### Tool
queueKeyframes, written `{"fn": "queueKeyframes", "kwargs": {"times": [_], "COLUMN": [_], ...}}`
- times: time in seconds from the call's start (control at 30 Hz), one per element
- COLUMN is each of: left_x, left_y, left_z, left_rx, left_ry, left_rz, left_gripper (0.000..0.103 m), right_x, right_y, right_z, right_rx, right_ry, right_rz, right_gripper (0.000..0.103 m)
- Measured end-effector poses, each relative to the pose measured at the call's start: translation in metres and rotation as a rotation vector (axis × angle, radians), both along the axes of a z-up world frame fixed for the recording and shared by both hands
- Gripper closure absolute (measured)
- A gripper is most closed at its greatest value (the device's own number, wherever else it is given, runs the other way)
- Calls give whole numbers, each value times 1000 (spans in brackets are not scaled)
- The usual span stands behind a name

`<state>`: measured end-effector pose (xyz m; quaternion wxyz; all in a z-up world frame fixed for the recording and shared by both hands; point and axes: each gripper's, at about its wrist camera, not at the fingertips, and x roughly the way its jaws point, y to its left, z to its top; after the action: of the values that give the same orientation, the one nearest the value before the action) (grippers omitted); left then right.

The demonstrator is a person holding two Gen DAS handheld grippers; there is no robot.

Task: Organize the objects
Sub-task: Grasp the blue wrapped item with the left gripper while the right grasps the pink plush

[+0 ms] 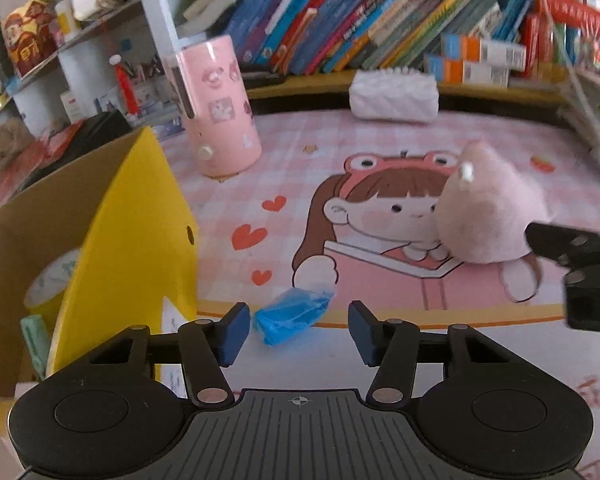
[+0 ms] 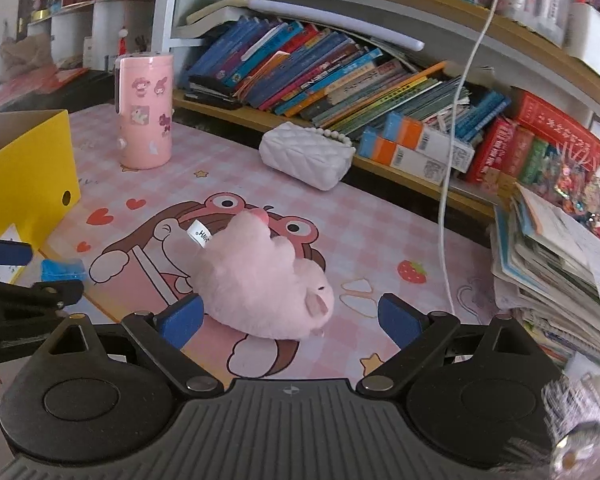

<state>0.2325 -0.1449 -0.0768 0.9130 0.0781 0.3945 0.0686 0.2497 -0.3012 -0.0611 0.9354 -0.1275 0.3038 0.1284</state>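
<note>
- Left wrist view: my left gripper [image 1: 296, 326] points down at the near edge of the pink cartoon desk mat [image 1: 380, 152]. Its blue pads stand apart, with a crumpled blue packet [image 1: 290, 314] lying on the mat between them. The left pad is just beside the packet and the right pad is clear of it, so nothing is clamped.
- Same view, left side: an open yellow box [image 1: 132, 240] stands just left of the packet, with a roll of tape [image 1: 50, 280] inside it.
- Same view, far side: a pink tumbler [image 1: 216, 108] with stickers stands upright beyond the box. A white quilted bag [image 1: 394, 96] lies against the shelf of leaning books [image 1: 360, 28].
- Same view, right side: a pink plush toy [image 1: 488, 208] lies on the mat's printed girl, and the black tip of my right gripper [image 1: 580, 264] comes in at the frame edge, close beside the plush.
- Right wrist view: my right gripper [image 2: 288, 316] has its pads wide apart with the pink plush toy [image 2: 260, 276] lying on its side between them. The left pad is just beside the plush and the right pad is well clear, so there is no grip.
- Same view, left: my left gripper [image 2: 8, 276] shows at the edge, with the blue packet [image 2: 62, 270] next to it and the yellow box [image 2: 28, 172] behind.
- Same view, far: the pink tumbler [image 2: 146, 116] stands upright and the white quilted bag [image 2: 306, 156] lies near the books [image 2: 320, 76]. A white cable [image 2: 452, 160] hangs down at the right, beside a stack of papers [image 2: 556, 264].
</note>
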Motion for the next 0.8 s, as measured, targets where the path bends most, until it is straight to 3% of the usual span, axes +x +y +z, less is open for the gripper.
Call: {"fn": "queueKeyframes", "kwargs": {"times": [0.13,0.27,0.47,0.8], "left_x": [13,21,27,2], "left_y": [-4,-4,-4,-2], "left_z": [-12,-17,-19,2], "left_rx": [53,57,60,-11], "left_ry": [37,40,22,-2], "left_rz": [-5,-10,-47,-66], "left_gripper": [55,62,64,65], "right_x": [8,15,26,41], "right_y": [4,10,18,40], "right_z": [-4,-9,-18,-36], "right_rx": [-3,-15,-50,-196], "right_ry": [6,5,13,-23], "right_rz": [27,64,133,291], "right_gripper": [9,9,9,9]}}
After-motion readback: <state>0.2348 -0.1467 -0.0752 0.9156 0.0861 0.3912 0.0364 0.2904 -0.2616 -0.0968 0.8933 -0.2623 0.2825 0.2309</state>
